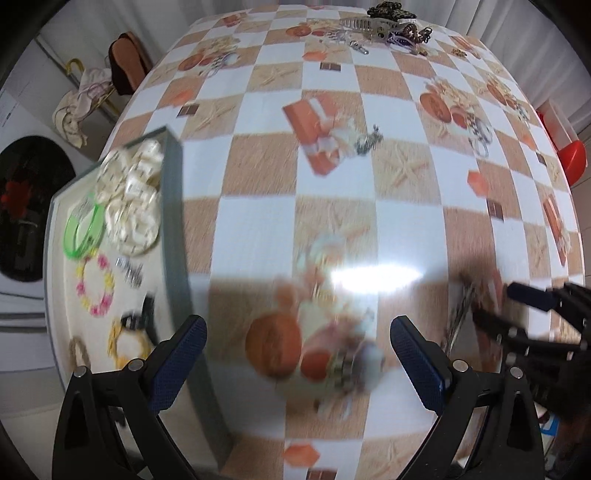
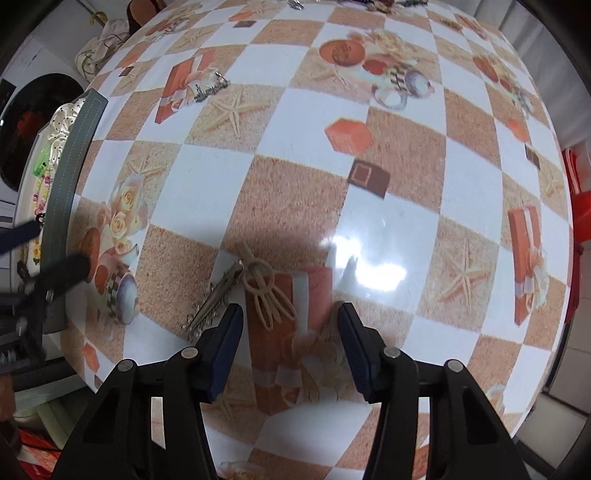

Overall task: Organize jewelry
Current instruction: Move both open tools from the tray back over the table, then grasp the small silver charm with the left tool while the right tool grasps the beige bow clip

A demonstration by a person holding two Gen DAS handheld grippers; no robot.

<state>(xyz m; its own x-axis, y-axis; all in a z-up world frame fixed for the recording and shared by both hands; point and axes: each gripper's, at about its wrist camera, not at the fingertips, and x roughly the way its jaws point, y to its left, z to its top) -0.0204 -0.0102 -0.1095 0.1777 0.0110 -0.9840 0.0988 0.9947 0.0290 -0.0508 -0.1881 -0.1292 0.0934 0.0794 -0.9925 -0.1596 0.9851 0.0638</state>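
Note:
A grey-rimmed jewelry tray (image 1: 173,206) stands at the table's left and holds cream scrunchies (image 1: 129,192), a green bangle (image 1: 83,229), a pink-and-yellow bead bracelet (image 1: 94,284) and other small pieces. My left gripper (image 1: 297,350) is open and empty, low over the tablecloth right of the tray. My right gripper (image 2: 290,332) is open and empty just short of a beige hair tie (image 2: 264,291) and a silver hair clip (image 2: 218,295) lying on the cloth. A dark sparkly piece (image 1: 367,140) lies mid-table; it also shows in the right wrist view (image 2: 208,90).
A pile of jewelry and hair accessories (image 1: 384,26) lies at the table's far edge. The checkered tablecloth (image 2: 295,177) is printed with boxes, shells and starfish. A red stool (image 1: 570,155) stands beyond the right edge. A washing machine (image 1: 22,206) is at left.

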